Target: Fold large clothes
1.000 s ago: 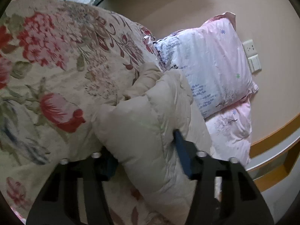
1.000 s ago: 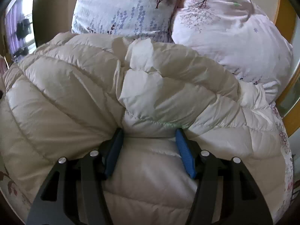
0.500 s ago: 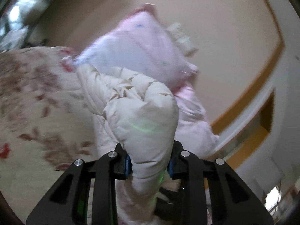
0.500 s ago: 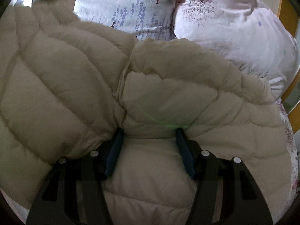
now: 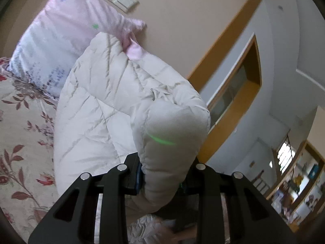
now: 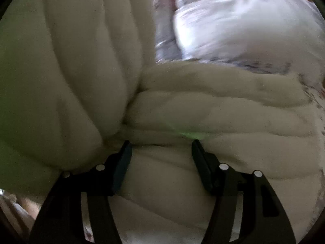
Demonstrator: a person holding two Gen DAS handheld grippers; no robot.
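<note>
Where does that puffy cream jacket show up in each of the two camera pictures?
Left wrist view: the cream puffer jacket fills the middle, one fold pinched in the left tool and raised above the floral bedspread.
Right wrist view: the jacket covers nearly the whole picture, bunched in the right tool.
Shared landmark: the pink-and-white pillow behind the jacket.

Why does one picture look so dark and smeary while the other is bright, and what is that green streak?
Right wrist view: dim and motion-blurred, the cream puffer jacket crowding the lens and the pillow smeared. Left wrist view: brighter and sharper on the jacket, with fisheye bending the wooden wall trim; the green streak is a line of light falling on the fabric, source unseen.
</note>
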